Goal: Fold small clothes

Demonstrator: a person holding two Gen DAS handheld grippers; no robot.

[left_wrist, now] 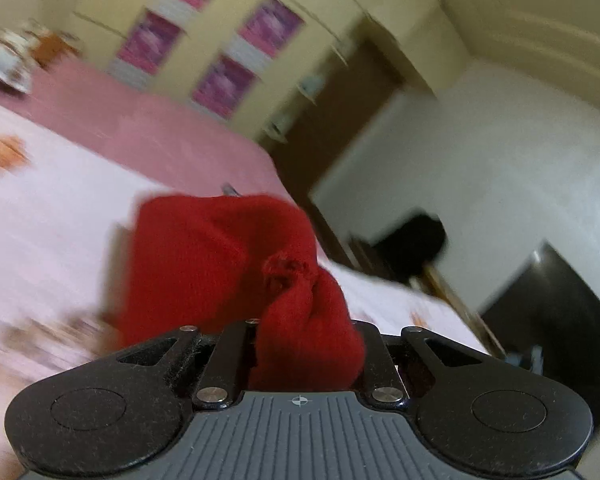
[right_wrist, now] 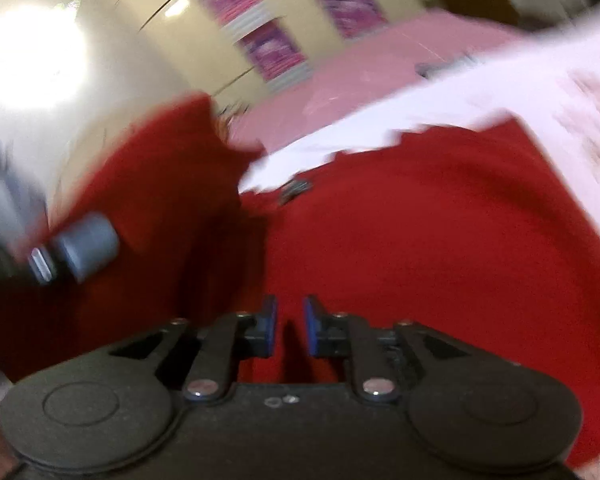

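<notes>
In the left wrist view the left claw (left_wrist: 306, 344) is clamped on a bunched fold of the red knitted garment (left_wrist: 220, 256), which fills the lower centre of the frame and hides the claw's fingers. The rest of the cloth hangs or lies just beyond, over the bed (left_wrist: 52, 216), whose cover is white with blurred orange patterns. A pink sheet (left_wrist: 148, 128) shows further back, at centre left.

In the right wrist view the right claw (right_wrist: 290, 330) stands slightly apart at lower centre, its blue pads (right_wrist: 270, 328) clear of each other with nothing between them. The red garment (right_wrist: 440, 240) spreads flat across the middle and right of that frame, directly under the claw. At the left edge a grey-tipped part of the other gripper (right_wrist: 86, 246) shows, blurred, against a raised part of the red cloth.

Cream wardrobe doors (left_wrist: 236, 32) with pink and purple panels fill the upper part of both views. A white wall (left_wrist: 500, 160) is on the right of the left wrist view.
</notes>
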